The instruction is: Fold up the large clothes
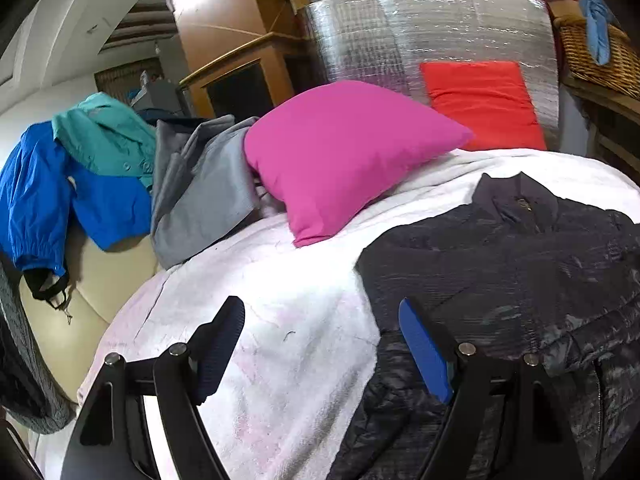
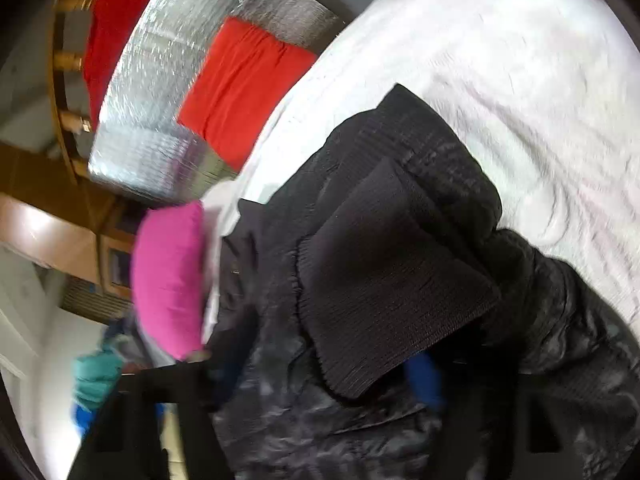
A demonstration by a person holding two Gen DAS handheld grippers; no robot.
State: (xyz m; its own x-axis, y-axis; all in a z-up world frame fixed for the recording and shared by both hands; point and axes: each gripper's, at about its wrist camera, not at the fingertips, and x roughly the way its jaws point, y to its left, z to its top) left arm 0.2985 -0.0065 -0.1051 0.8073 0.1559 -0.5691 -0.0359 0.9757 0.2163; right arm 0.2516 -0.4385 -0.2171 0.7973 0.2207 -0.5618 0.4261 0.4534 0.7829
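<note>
One fluffy white blanket (image 1: 304, 320) covers the bed, a black quilted jacket (image 1: 520, 264) lying on it beside a pink pillow (image 1: 340, 152). Left gripper (image 1: 320, 340) gapes empty; right gripper (image 2: 320, 380), blurred, seemingly pinches the jacket's ribbed cuff (image 2: 392, 280).

Black gripper frame, blue-padded fingers (image 1: 424, 354), silver pivot screws

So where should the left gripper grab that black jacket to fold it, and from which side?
Judging by its pose, take the black jacket at its near left edge, where it lies on the white blanket. The left gripper stands open right there, so come in low from the left.
</note>
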